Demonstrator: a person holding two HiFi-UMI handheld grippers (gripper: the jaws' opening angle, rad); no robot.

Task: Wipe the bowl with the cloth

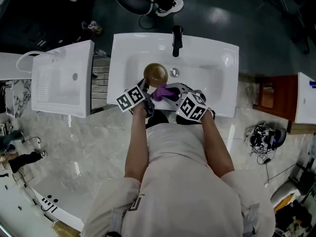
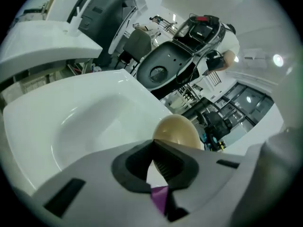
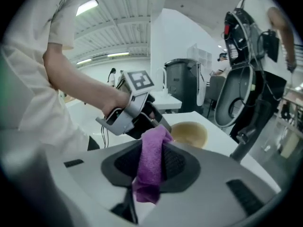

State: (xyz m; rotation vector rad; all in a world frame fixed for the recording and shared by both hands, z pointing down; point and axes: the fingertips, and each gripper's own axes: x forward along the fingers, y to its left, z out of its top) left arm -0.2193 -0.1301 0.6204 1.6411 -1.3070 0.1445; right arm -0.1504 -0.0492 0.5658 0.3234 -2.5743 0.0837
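Observation:
In the head view a golden-brown bowl (image 1: 155,73) hangs over the white sink (image 1: 217,63), left of the drain. My left gripper (image 1: 144,86) is shut on the bowl's near rim. In the left gripper view the jaws (image 2: 153,147) meet just below the beige bowl (image 2: 177,129). My right gripper (image 1: 170,93) is shut on a purple cloth (image 1: 164,92), just right of the bowl and close to the left gripper. The right gripper view shows the cloth (image 3: 151,164) bunched between the jaws and drooping below them, with the bowl (image 3: 190,134) just ahead, its inside showing.
A black faucet (image 1: 176,41) stands at the sink's back edge, near the drain (image 1: 174,72). A second white basin (image 1: 61,78) sits to the left. A person's shoe (image 1: 170,6) shows beyond the sink. A red-brown stand (image 1: 274,95) is at the right.

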